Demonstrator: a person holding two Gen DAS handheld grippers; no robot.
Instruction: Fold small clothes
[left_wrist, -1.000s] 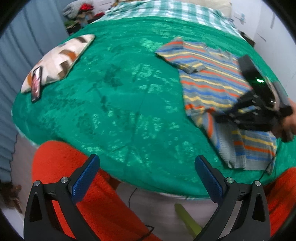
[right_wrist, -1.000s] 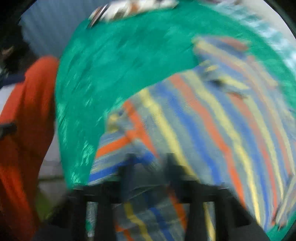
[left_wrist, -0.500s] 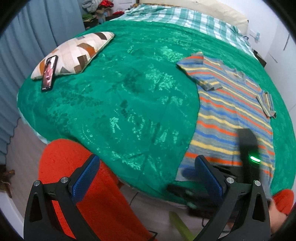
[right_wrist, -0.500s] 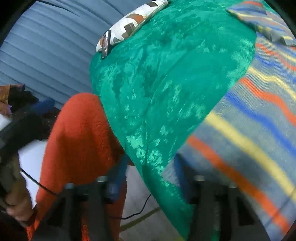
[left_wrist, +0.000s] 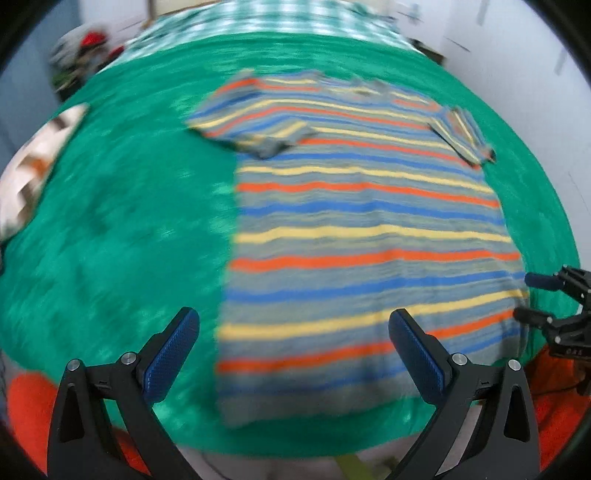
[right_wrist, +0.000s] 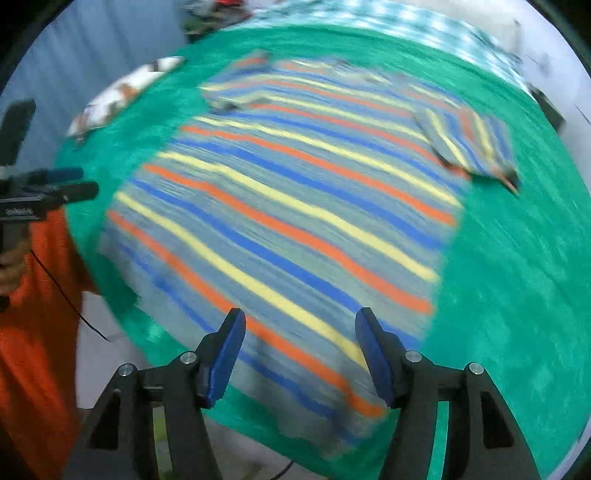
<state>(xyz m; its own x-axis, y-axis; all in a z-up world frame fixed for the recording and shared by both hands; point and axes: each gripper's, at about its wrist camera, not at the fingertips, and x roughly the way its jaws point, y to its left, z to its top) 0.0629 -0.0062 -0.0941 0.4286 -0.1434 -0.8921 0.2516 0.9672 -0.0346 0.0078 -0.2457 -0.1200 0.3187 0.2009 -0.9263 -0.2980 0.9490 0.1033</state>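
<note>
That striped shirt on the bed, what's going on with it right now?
A person is holding a gripping tool in each hand above a striped shirt that is spread flat on a green bedspread, both short sleeves lying out to the sides. The left tool is open with nothing in it. The right tool has just been opening and no cloth is between its pads now. No fold shows yet. A patterned pillow sits off to the left.
</note>
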